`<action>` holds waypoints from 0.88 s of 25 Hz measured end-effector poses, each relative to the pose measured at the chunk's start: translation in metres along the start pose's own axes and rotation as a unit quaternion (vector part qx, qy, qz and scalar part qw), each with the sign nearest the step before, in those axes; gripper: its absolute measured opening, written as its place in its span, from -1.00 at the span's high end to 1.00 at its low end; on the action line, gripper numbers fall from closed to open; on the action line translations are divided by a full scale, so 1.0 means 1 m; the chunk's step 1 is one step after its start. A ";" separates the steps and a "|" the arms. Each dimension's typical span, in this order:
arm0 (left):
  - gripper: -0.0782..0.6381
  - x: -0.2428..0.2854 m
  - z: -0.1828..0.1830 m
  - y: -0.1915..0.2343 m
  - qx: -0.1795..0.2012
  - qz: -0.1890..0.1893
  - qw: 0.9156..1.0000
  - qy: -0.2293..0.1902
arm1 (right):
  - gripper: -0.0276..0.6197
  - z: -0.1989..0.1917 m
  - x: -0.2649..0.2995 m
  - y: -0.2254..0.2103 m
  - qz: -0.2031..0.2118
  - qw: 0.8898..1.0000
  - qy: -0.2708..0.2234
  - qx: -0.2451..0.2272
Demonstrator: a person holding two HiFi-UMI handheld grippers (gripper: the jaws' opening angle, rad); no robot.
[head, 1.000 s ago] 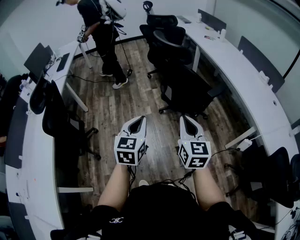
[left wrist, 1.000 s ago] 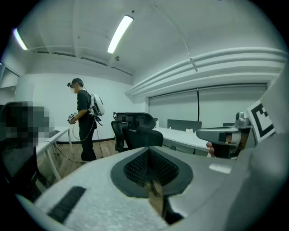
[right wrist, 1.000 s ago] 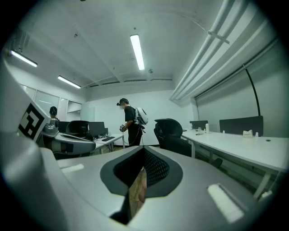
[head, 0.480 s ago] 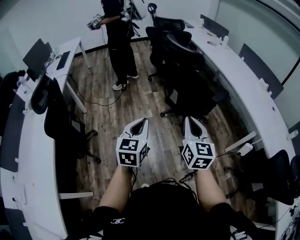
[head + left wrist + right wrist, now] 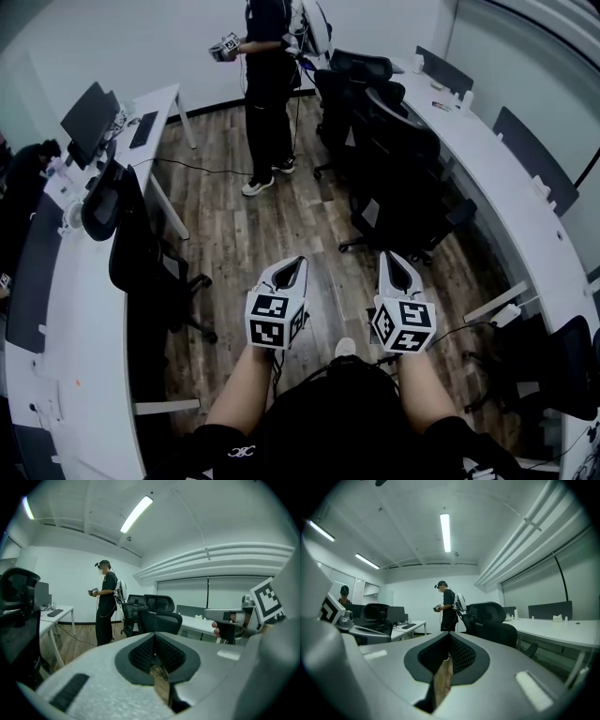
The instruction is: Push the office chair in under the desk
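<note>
Not yet started; office chair (image 5: 403,192) out on the floor, apart from the long edge of the bench (image 5: 511,220); left hand-held gripper (image 5: 298,262) and right hand-held gripper (image 5: 391,257) closed, empty, short of it; left to do: reach, push under.

Office chair (image 5: 403,202), desk (image 5: 511,202) on wood floor (image 5: 281,225)

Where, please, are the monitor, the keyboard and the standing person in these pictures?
monitor (image 5: 88,114), head view, middle of its dark face.
keyboard (image 5: 143,130), head view, middle of its keys.
standing person (image 5: 269,58), head view, the torso.
</note>
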State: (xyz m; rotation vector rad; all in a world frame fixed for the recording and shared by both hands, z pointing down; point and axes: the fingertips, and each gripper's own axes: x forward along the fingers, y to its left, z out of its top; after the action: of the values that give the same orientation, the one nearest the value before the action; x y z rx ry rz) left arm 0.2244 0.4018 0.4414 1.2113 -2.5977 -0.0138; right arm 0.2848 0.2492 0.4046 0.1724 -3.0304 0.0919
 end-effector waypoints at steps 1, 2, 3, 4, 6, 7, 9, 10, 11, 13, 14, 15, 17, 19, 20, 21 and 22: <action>0.76 0.002 0.001 0.005 0.001 0.000 1.000 -0.001 | 0.89 -0.001 0.006 0.001 -0.001 1.000 0.000 0.002; 0.76 0.005 0.002 0.010 0.002 0.001 1.000 -0.001 | 0.89 -0.001 0.012 0.001 -0.001 1.000 -0.001 0.004; 0.76 0.008 0.004 0.015 0.004 0.002 1.000 -0.001 | 0.89 -0.002 0.018 0.001 -0.001 1.000 -0.001 0.005; 0.76 0.011 0.004 0.020 0.005 0.003 1.000 0.001 | 0.89 -0.002 0.023 0.001 -0.001 1.000 0.000 0.006; 0.76 0.020 0.003 0.028 0.005 0.004 1.000 0.007 | 0.89 -0.003 0.032 0.000 -0.002 1.000 0.001 0.007; 0.76 0.026 0.002 0.033 0.005 0.004 1.000 0.010 | 0.89 -0.004 0.037 -0.002 -0.003 1.000 0.000 0.005; 0.76 0.039 0.003 0.042 0.007 0.003 1.000 0.014 | 0.89 -0.003 0.050 -0.006 -0.005 1.000 -0.001 -0.005; 0.76 0.046 0.004 0.046 0.009 0.003 1.000 0.016 | 0.89 -0.002 0.057 -0.010 -0.006 1.000 -0.001 -0.010; 0.76 0.054 0.005 0.050 0.011 0.003 1.000 0.017 | 0.89 -0.002 0.064 -0.015 -0.008 1.000 0.000 -0.015; 0.76 0.073 0.009 0.057 0.014 0.000 1.000 0.018 | 0.89 -0.002 0.081 -0.030 -0.016 1.000 0.000 -0.017; 0.76 0.083 0.011 0.061 0.015 -0.001 1.000 0.019 | 0.89 -0.001 0.091 -0.038 -0.021 1.000 0.000 -0.015; 0.76 0.094 0.014 0.065 0.016 -0.002 1.000 0.020 | 0.89 0.000 0.101 -0.045 -0.025 1.000 0.000 -0.012; 0.76 0.117 0.022 0.074 0.019 -0.004 1.000 0.022 | 0.89 0.002 0.124 -0.058 -0.033 0.999 0.000 -0.008; 0.76 0.142 0.031 0.080 0.024 -0.009 0.999 0.023 | 0.89 0.006 0.145 -0.073 -0.040 0.999 -0.003 -0.008; 0.76 0.155 0.035 0.081 0.028 -0.012 0.999 0.024 | 0.89 0.007 0.155 -0.081 -0.044 0.999 -0.004 -0.008; 0.76 0.169 0.039 0.083 0.031 -0.014 0.999 0.025 | 0.89 0.009 0.165 -0.089 -0.048 0.999 -0.005 -0.009; 0.76 0.183 0.042 0.086 0.033 -0.016 0.999 0.027 | 0.89 0.010 0.176 -0.098 -0.052 0.999 -0.006 -0.009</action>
State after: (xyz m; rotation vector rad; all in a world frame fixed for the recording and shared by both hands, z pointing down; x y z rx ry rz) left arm 0.0375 0.3149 0.4561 1.2573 -2.5519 0.0977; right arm 0.1215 0.1323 0.4192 0.3286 -3.0260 0.0552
